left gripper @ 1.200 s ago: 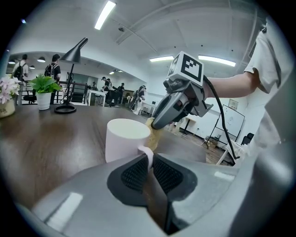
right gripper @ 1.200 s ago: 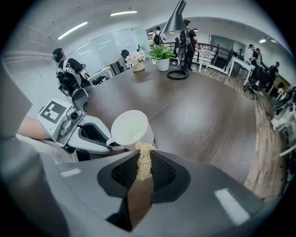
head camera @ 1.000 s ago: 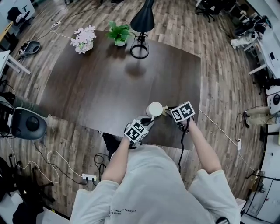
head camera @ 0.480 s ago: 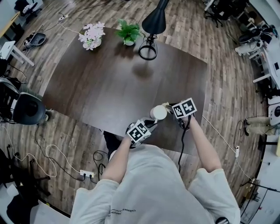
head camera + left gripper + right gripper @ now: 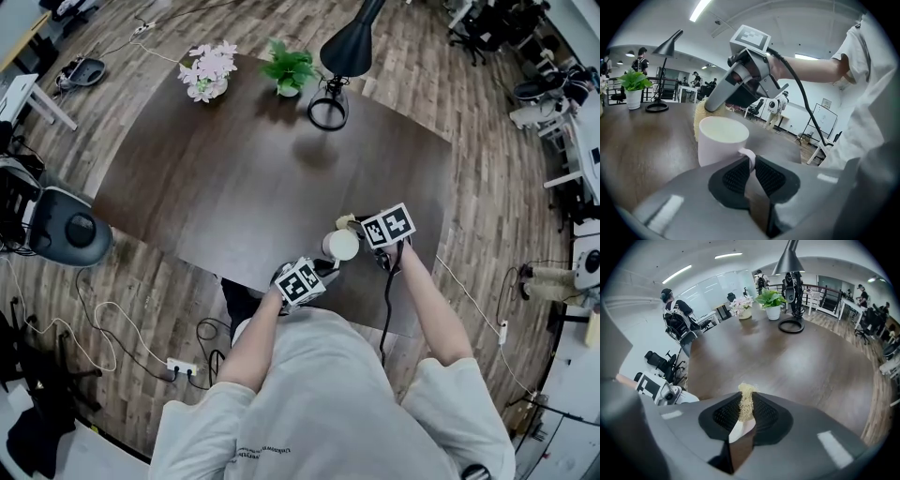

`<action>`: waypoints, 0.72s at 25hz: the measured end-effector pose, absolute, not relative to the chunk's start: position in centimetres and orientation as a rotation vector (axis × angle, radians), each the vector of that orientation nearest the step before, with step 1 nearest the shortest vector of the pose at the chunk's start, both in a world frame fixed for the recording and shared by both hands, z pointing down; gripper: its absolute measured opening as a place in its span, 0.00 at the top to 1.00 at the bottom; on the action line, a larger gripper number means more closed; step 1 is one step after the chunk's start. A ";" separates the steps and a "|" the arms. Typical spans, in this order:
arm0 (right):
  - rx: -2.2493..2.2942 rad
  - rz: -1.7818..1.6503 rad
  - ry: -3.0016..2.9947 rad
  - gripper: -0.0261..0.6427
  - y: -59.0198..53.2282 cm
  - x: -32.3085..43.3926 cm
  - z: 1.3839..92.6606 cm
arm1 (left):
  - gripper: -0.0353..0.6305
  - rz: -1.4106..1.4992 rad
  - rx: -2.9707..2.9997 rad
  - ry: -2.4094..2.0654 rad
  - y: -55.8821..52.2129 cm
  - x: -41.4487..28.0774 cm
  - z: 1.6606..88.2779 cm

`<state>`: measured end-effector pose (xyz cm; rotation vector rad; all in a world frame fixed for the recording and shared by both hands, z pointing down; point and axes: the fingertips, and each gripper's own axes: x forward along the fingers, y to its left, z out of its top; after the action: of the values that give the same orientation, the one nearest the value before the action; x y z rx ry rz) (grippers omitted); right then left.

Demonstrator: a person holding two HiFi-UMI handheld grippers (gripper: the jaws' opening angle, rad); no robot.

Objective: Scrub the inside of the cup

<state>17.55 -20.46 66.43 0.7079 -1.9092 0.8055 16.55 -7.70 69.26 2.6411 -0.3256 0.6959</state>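
Note:
A white cup is held near the table's front edge, upright with its mouth open and nothing inside. My left gripper is shut on the cup's handle. My right gripper is shut on a yellowish scrub pad. In the left gripper view the pad sits just behind the cup's far rim, outside the cup. In the head view the pad shows just beyond the cup.
The dark wooden table carries a black lamp, a green potted plant and a pink flower pot along its far edge. Office chairs and floor cables surround the table.
The head view has shifted, so the table sits further right and lower. The cup and both grippers stay together near the front edge, the pad still beside the cup's rim.

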 end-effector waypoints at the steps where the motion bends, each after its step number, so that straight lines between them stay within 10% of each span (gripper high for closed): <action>1: 0.702 0.809 -1.912 0.83 -20.5 17.1 66.4 | 0.88 0.698 2.647 -0.323 -7.7 16.5 69.2; 18: 0.513 0.812 -1.854 0.83 -16.9 11.7 66.8 | 0.88 0.745 2.704 -0.562 -10.2 15.9 68.8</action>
<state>11.67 -16.87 66.83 0.5131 -1.8542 0.8123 15.93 -10.17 68.84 2.7035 -0.5624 0.7450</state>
